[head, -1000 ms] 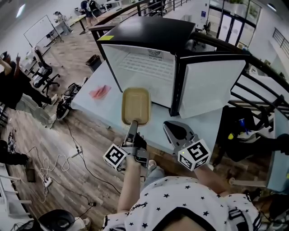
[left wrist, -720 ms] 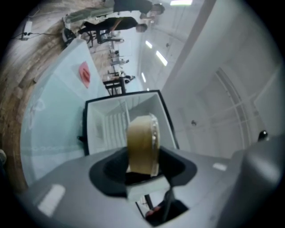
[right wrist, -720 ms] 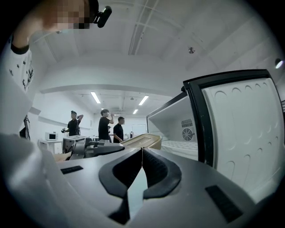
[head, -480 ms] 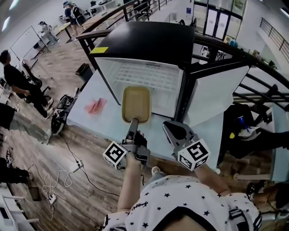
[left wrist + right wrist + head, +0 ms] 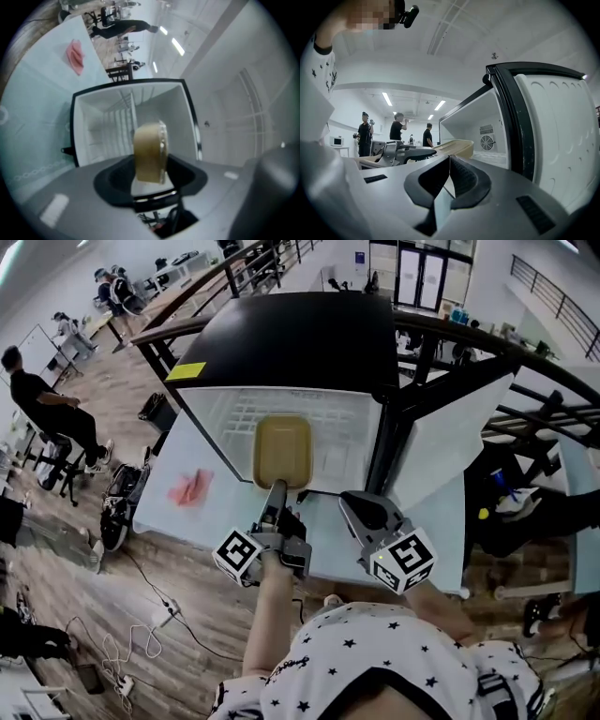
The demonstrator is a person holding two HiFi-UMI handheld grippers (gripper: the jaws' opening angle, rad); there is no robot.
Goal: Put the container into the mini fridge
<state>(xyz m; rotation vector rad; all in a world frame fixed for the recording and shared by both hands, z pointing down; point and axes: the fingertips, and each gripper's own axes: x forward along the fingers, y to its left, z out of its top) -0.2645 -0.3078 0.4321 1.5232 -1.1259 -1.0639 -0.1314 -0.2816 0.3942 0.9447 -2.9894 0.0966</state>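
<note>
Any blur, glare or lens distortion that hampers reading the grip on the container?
Head view: sharp, evenly lit, straight edges bowed toward the borders. Left gripper view: soft; container blurred, mini fridge interior washed out. Right gripper view: crisp, but fisheye bends the fridge door.

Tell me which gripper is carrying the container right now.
The left gripper, clamped on the near rim of the tan container, facing the open mini fridge. The right gripper has its jaws together with nothing between them.

No legible txt seen.
</note>
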